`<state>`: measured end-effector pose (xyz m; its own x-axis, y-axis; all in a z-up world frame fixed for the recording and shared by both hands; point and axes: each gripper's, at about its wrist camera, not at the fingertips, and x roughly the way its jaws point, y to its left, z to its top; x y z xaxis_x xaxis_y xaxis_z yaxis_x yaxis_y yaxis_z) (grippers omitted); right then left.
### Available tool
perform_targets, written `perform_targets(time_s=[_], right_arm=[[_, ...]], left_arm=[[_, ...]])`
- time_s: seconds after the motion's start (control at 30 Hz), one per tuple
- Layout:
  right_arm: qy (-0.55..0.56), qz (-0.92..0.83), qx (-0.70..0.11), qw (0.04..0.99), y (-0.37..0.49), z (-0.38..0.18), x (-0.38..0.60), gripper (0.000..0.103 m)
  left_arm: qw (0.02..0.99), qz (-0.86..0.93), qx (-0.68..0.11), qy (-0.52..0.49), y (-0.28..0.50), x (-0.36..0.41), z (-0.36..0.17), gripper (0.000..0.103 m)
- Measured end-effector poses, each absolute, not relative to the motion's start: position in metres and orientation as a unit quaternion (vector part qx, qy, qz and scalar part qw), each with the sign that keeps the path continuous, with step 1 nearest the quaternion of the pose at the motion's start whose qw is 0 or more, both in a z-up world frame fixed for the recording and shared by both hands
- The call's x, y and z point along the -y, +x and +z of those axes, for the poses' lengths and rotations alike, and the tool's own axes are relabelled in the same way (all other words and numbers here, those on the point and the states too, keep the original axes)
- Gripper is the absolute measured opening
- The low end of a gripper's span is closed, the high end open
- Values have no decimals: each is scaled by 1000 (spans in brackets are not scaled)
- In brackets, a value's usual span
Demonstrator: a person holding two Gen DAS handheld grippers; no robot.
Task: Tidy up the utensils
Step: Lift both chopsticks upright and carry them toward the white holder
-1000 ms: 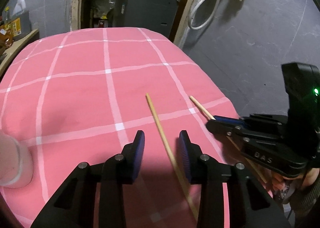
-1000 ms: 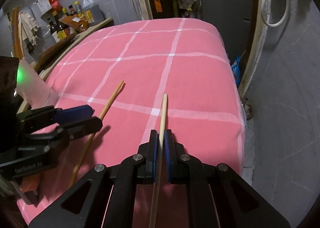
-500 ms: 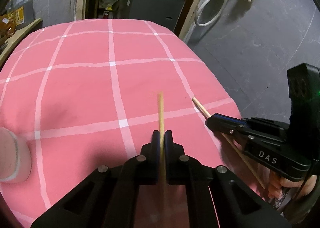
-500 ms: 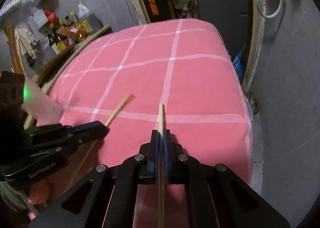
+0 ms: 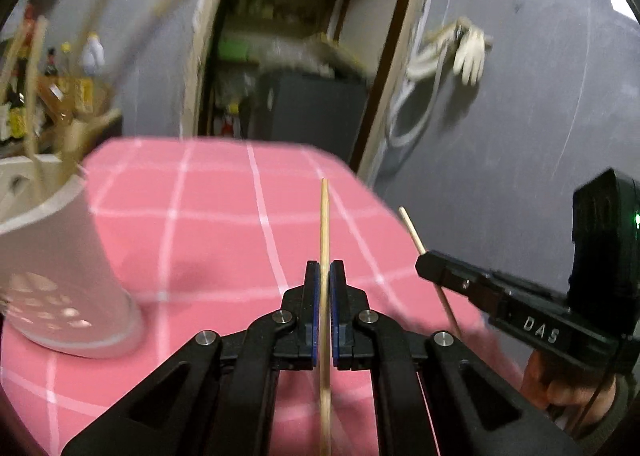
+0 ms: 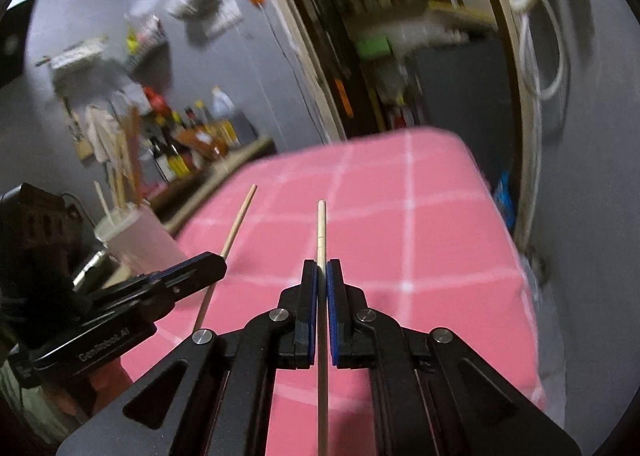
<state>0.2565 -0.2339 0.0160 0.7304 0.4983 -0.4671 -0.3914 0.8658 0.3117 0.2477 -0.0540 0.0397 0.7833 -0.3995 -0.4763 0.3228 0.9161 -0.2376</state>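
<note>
So two chopsticks are counted in play, one per gripper. The left gripper (image 5: 325,268) is clamped shut on the left chopstick (image 5: 324,223), which is held along the fingers: its long axis runs straight away from the camera, tip out ahead over the pink checked tablecloth (image 5: 208,223), tail trailing back under the gripper body. Same deal for the right gripper (image 6: 322,268), pinched tight on the right chopstick (image 6: 321,228), tip forward and up-frame, lined up with the fingers. Both sticks are carried clear of the cloth, roughly side by side and pointing about the same way, well apart from each other.

One white holder cup (image 5: 60,268) with round holes near its base is seen standing on the cloth to the left, with a few wooden utensils stuck in it; the exact count can't be told through the blur.

Compared with a second ago: the left chopstick was lying flat on the cloth between wide-open jaws, and those jaws have since been closed on it. The right one was already gripped. Both have been lifted off the table, and the doorway and grey wall now fill much more of each view.
</note>
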Motion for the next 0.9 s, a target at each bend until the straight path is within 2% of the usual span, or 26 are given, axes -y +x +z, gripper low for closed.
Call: perform_targets(time_s=[0.4, 0.9], right_arm=[[115, 297, -87, 944, 220, 73, 177, 3], [173, 384, 67, 905, 251, 123, 80, 3]], left_arm=[[978, -142, -114, -99, 199, -9, 98, 3], [985, -37, 1, -170, 210, -161, 147, 3]])
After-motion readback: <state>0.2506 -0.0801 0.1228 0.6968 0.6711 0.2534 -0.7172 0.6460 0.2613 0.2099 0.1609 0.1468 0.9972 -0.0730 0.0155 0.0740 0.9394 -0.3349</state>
